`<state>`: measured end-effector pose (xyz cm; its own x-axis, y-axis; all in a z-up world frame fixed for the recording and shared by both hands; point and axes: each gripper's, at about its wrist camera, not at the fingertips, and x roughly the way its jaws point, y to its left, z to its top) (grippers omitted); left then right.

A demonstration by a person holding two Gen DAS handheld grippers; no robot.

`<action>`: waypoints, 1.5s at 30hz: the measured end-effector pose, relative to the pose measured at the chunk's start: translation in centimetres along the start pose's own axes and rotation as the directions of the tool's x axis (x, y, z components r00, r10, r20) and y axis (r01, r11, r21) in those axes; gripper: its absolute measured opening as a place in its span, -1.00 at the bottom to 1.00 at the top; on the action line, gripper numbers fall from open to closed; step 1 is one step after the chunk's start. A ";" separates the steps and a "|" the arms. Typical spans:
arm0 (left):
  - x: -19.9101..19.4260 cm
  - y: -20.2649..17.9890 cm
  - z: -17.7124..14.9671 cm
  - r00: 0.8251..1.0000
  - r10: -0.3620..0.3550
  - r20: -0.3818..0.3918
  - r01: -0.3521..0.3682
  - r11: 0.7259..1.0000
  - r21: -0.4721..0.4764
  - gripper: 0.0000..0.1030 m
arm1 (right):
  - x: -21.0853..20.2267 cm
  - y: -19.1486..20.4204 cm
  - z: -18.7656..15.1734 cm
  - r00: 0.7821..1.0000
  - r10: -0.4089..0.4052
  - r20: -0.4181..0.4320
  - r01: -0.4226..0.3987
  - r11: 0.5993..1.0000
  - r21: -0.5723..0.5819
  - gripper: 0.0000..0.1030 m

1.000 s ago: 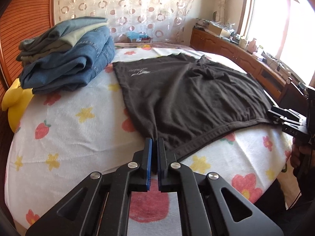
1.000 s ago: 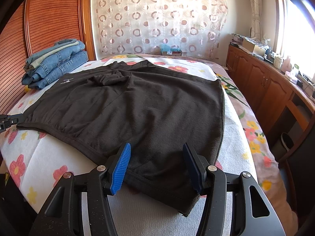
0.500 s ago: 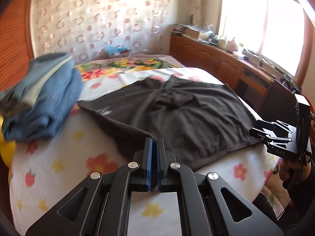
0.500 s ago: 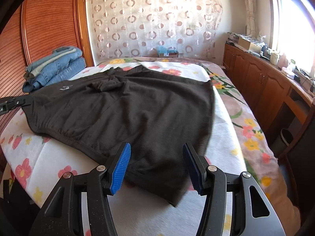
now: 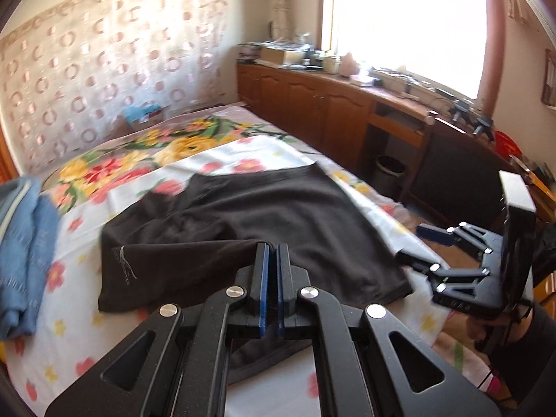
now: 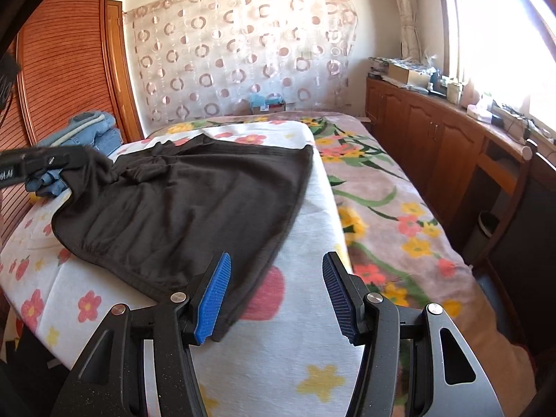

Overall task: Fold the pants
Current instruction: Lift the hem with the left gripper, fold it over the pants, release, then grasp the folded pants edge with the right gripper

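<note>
Dark brown pants lie spread on a flower-print bed. My left gripper is shut on their waistband corner and holds it lifted, so that side folds over the rest. In the right wrist view the pants lie ahead and to the left, and the left gripper shows at the far left with raised cloth in it. My right gripper is open and empty, low over the sheet beside the pants' near corner; it also shows in the left wrist view.
A stack of folded jeans sits at the bed's left side, also in the right wrist view. Wooden cabinets and a small bin line the right side under a bright window. A patterned curtain hangs behind.
My left gripper has lifted the pants' corner and carried it rightward over the garment. The pants have slid left from under my right gripper, which stays open.
</note>
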<state>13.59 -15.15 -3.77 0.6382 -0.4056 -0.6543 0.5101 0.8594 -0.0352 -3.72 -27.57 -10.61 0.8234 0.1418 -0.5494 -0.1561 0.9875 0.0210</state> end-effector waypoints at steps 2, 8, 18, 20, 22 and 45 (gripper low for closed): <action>0.1 -1.0 0.9 1.000 -0.023 0.007 0.023 1.000 0.013 -0.90 | -0.1 0.1 0.0 1.000 0.006 0.004 -0.006 1.000 0.005 0.11; 0.4 -2.1 1.6 0.998 -0.057 0.006 0.056 0.998 0.014 -0.90 | -0.5 0.1 -0.4 1.000 0.015 0.014 -0.015 1.000 0.013 0.11; -0.5 1.2 0.7 0.999 0.023 0.029 -0.021 0.999 -0.050 -0.06 | 0.2 1.0 0.2 0.999 0.043 0.019 -0.043 0.999 0.000 0.11; -0.4 2.1 0.2 0.999 0.032 0.024 -0.031 0.998 -0.059 -0.03 | 0.4 1.2 0.3 0.998 0.053 0.021 -0.053 0.999 -0.008 0.11; -0.1 3.2 -0.6 0.999 0.052 0.002 -0.052 0.996 -0.072 0.26 | 0.6 1.1 0.2 0.998 0.067 0.019 -0.066 0.998 -0.018 0.11; 2.2 6.8 -7.6 0.992 0.091 -0.088 -0.104 0.984 -0.148 0.54 | 4.1 0.6 1.5 0.977 0.205 -0.064 -0.209 0.975 -0.070 -0.37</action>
<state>14.14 -7.85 -11.19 0.6286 -0.2963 -0.7191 0.3504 0.9333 -0.0783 0.37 -26.27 -11.60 0.7374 0.3362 -0.5858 -0.3625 0.9288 0.0768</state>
